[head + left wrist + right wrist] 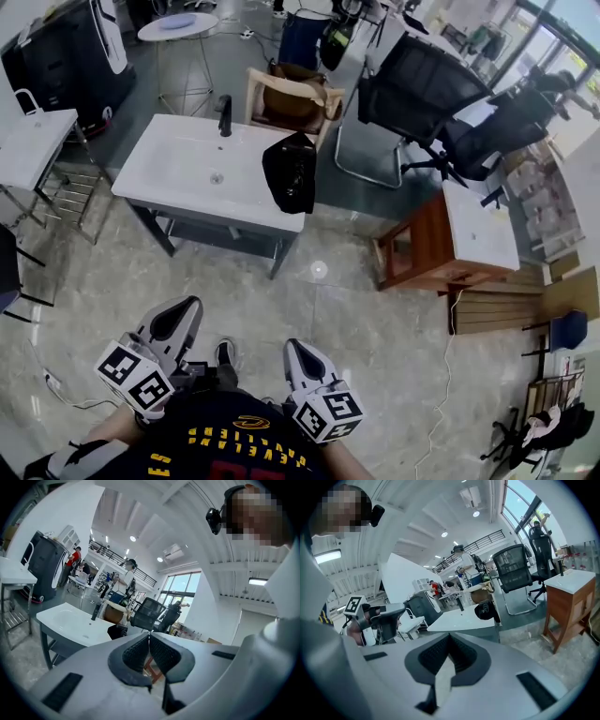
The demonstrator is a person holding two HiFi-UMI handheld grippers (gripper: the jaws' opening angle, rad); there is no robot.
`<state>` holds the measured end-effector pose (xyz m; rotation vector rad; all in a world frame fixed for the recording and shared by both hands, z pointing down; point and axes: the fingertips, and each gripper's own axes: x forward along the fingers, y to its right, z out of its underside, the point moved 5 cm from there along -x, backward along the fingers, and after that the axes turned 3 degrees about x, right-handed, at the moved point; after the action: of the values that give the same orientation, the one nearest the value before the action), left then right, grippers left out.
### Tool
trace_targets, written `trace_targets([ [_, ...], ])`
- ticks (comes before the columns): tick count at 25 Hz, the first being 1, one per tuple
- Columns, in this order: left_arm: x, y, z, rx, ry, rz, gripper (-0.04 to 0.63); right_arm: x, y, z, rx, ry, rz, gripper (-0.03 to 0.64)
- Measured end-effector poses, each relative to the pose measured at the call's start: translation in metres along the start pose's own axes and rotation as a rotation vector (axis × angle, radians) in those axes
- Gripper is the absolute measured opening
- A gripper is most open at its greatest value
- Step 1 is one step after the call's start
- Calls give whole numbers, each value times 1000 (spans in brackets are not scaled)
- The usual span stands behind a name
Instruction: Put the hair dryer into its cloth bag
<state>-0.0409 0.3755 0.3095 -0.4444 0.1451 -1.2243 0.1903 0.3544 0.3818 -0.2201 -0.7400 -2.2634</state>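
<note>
A black cloth bag (290, 172) lies crumpled on the right end of a white washbasin table (178, 178), partly hanging over its edge. I cannot make out a hair dryer apart from this black bundle. The bag also shows far off in the left gripper view (117, 631) and the right gripper view (484, 610). Both grippers hang close to my body, well short of the table. My left gripper (178, 314) is shut and empty, its pads (136, 651) together. My right gripper (298, 352) is shut and empty too, its pads (461, 656) meeting.
A black faucet (225, 114) stands at the basin's back. Behind it is a brown chair (291, 98). Black office chairs (412, 84) and a wooden cabinet (441, 244) stand to the right. A small white table (33, 145) is at the left. Tiled floor lies between me and the basin.
</note>
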Motion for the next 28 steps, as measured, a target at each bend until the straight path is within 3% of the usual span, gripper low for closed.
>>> trace_targets([
  [8, 36, -75, -17, -21, -30, 39, 8, 69, -10, -10, 6, -42, 49, 8],
  [16, 73, -105, -20, -47, -47, 53, 8, 103, 6, -21, 18, -69, 81, 6],
  [21, 102, -117, -18, -37, -62, 25, 8, 137, 33, -33, 48, -69, 48, 7],
  [28, 161, -132, -47, 0, -26, -49, 8, 195, 71, -89, 17, -80, -40, 6],
])
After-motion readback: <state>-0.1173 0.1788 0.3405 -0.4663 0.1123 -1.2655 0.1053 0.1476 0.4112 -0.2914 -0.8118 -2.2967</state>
